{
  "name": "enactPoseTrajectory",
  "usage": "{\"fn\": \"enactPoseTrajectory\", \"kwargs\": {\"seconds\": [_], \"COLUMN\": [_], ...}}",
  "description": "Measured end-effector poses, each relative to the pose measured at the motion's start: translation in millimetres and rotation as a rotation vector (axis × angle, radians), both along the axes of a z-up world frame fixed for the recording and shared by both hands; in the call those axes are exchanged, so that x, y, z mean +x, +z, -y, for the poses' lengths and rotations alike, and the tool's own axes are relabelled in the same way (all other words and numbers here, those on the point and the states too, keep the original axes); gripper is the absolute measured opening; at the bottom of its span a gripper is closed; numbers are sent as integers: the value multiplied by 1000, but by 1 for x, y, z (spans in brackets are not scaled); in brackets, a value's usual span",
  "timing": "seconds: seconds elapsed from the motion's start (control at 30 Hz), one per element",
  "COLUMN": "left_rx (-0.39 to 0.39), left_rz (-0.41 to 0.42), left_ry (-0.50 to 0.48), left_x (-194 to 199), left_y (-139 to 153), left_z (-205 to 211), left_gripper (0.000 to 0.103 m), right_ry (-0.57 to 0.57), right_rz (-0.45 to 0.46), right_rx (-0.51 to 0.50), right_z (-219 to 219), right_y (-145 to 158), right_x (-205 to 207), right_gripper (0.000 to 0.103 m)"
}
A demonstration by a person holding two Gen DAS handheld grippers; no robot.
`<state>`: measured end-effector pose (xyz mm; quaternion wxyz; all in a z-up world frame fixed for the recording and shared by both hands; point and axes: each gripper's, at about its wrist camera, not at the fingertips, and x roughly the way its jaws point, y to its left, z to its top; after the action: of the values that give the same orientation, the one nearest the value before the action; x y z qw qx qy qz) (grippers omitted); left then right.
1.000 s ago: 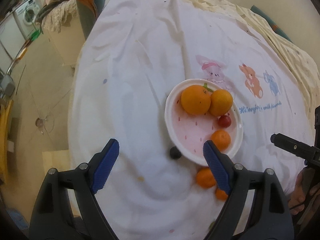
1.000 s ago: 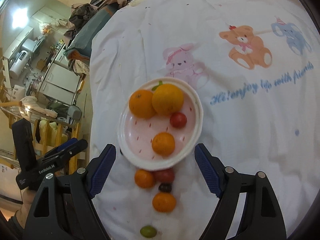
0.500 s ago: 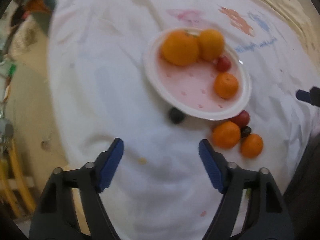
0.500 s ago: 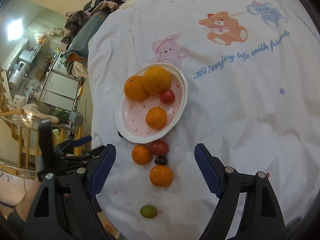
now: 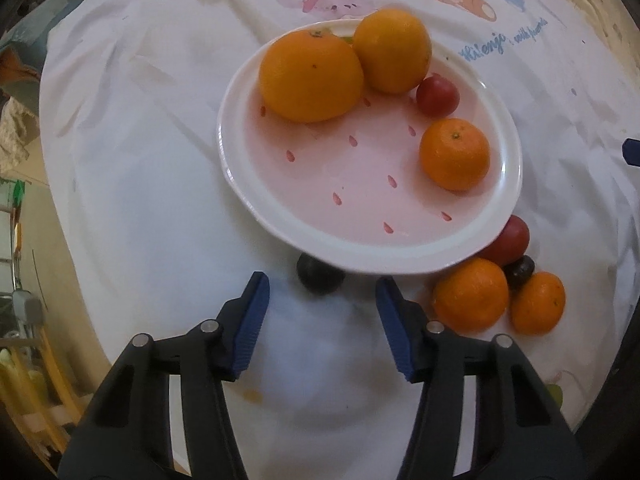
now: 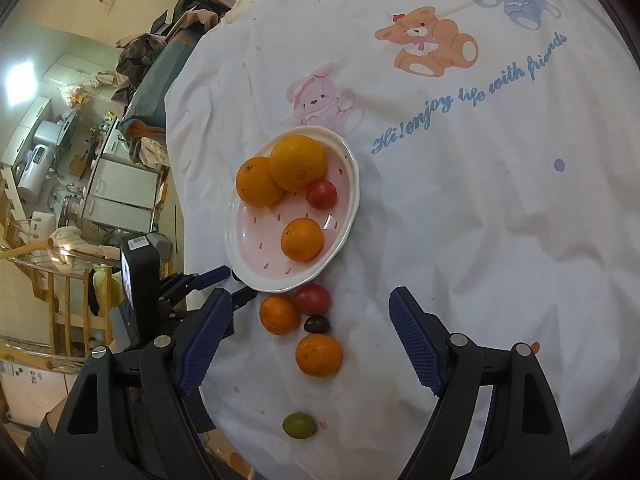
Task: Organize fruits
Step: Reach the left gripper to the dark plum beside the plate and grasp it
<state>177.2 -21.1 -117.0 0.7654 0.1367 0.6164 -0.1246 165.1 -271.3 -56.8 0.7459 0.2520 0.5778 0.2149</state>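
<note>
From the left wrist, the left gripper (image 5: 322, 300) hangs over the cloth (image 5: 132, 184), jaws closing with nothing gripped, a dark plum (image 5: 318, 278) just ahead, tucked under the plate (image 5: 240, 184) rim.

From the right wrist, the right gripper (image 6: 310, 320) is wide open and empty above two tangerines (image 6: 280, 314), a tomato (image 6: 313, 299) and a lime (image 6: 299, 425) lying beside the plate.

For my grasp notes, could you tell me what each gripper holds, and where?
Nothing is held. The left gripper is closing just short of the dark fruit; the right gripper is open above loose fruit.
</note>
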Motion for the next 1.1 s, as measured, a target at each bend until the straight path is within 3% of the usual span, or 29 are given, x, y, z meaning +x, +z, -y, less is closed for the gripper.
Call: {"fn": "enactPoseTrajectory", "kwargs": {"seconds": [0.1,0.23,0.27,0.3,0.5,0.6,0.7,0.97,1.1], "left_rx": [-1,16,11,1,-38,-38,-86,-225,-268], "left_rz": [8,21,20,16,-5,12,18,87,124], "left_ry": [-2,16,20,20,59,100,152,377,430], "left_x": [2,6,6,7,3,-4,-14,-48,-53], "left_y": [0,1,1,1,10,23,40,76,80], "left_z": [2,1,0,-1,-12,-20,-26,-56,-49], "left_gripper": [51,34,24,20,20,19,19,19,19], "right_ry": [2,10,10,9,1,6,20,112,180], "right_rz": [-9,-6,-6,-7,-12,-10,-6,-78,-109], "right_rx": [13,6,4,3,-10,-4,-13,-51,-128], "right_z": [-1,-3,-2,-2,-1,-3,-7,-35,-55], "right_y": [-1,-2,-2,-2,-4,-2,0,-15,-30], "right_x": [1,0,0,1,2,1,0,-3,3], "right_gripper": [84,84,84,84,84,84,84,83,67]}}
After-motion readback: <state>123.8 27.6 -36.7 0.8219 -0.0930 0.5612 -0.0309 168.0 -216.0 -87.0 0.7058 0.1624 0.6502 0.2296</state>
